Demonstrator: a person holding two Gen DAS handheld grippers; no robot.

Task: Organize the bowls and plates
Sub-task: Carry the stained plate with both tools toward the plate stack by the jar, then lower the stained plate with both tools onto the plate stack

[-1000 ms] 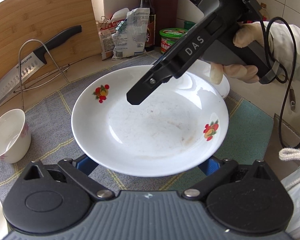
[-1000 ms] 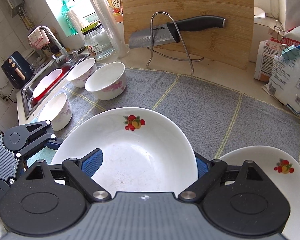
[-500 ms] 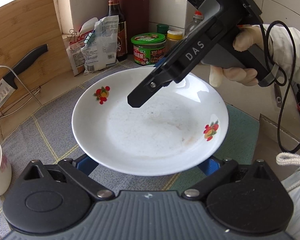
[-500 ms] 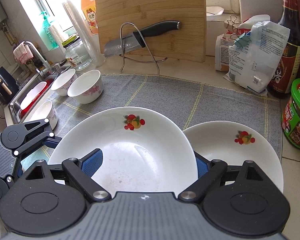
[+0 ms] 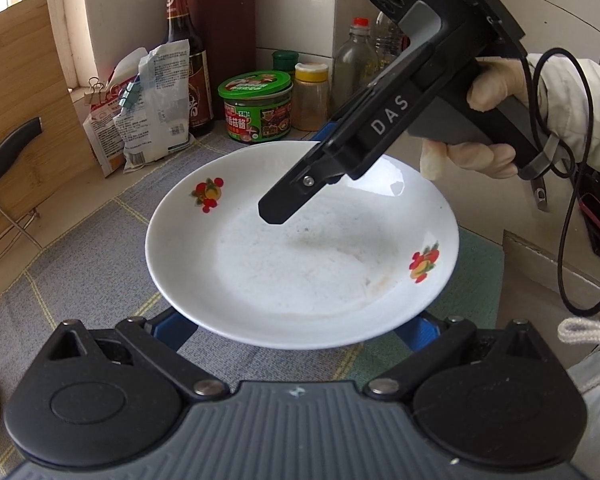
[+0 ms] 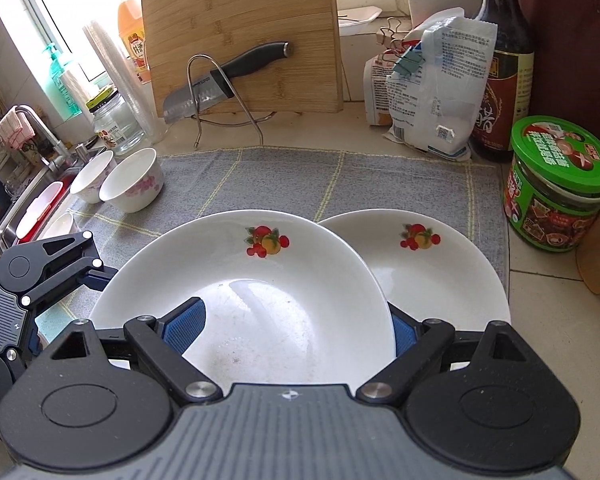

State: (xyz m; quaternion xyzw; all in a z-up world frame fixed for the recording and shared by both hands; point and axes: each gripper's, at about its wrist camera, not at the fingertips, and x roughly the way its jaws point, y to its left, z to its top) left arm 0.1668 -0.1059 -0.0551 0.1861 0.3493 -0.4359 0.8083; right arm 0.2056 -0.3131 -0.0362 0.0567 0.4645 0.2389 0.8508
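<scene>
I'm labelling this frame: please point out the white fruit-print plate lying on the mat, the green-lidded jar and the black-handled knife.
White fruit-print plate lying on the mat [image 6: 428,276], right wrist view, bare centre.
Green-lidded jar [image 6: 562,152], right wrist view, lid top.
Black-handled knife [image 6: 256,58], right wrist view, handle.

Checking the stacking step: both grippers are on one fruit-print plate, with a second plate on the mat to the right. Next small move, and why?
Probably carry the held plate a little right and lower it onto the second plate. The left gripper and right gripper both grip its rim, and it already overlaps the other plate's left edge on the grey mat without being centred.
</scene>
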